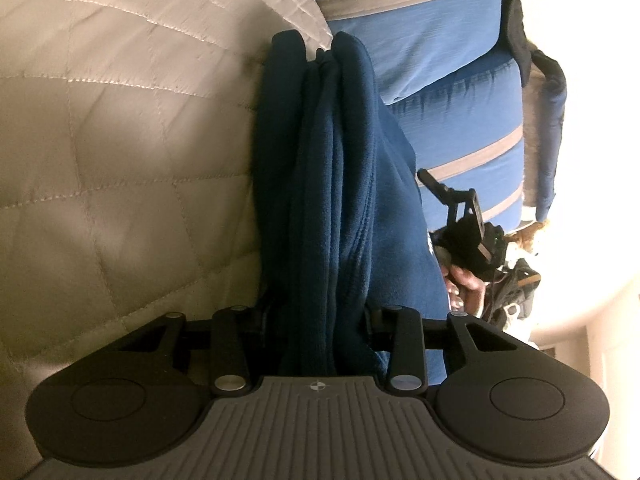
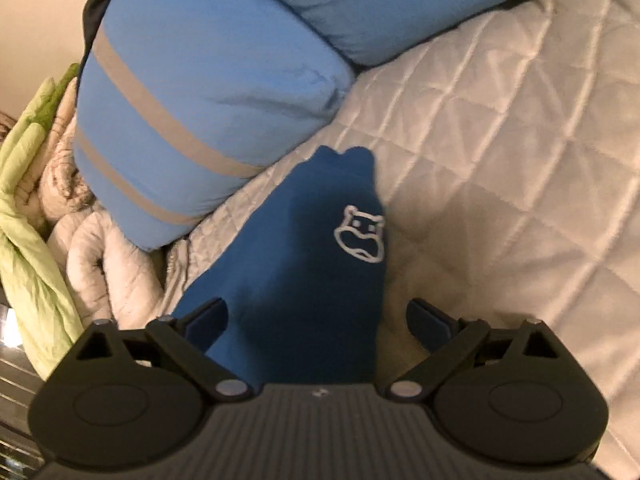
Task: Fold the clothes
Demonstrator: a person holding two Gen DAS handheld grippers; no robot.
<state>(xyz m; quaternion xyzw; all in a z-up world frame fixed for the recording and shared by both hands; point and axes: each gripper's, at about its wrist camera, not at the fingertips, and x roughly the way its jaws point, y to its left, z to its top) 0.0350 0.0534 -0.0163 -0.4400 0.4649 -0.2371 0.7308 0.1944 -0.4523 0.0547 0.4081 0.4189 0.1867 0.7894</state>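
Mid-fold on a navy fleece garment (image 1: 332, 200). Left gripper (image 1: 316, 316) has its jaws clamped on a bunched thick fold of it; cloth hangs in vertical pleats ahead of the jaws, over the quilted beige bed cover (image 1: 120, 140). Right gripper (image 2: 316, 320) has its jaws wide apart, nothing pinched. In the right wrist view the same garment (image 2: 304, 272) runs between and past the open jaws, whether touching them I cannot tell. The garment's far end lies on the bed (image 2: 500, 140), just beside a blue pillow with grey stripes (image 2: 192, 120). The left wrist view shows the right gripper (image 1: 452, 200) in a hand (image 1: 466, 276), off to the side of the garment and apart from it.

Step, as I judge it: one edge is gathered and the other is not yet taken. Next move likely needs the right jaws to close on a free edge or corner, then lay the cloth flat on the bed.

Writing: none readable. Only a white outline animal-face logo (image 2: 360, 234), hippo-like, on the garment. Small emblem on the gripper bodies, illegible.

Green cloth (image 2: 28, 184) heaped at bedside.
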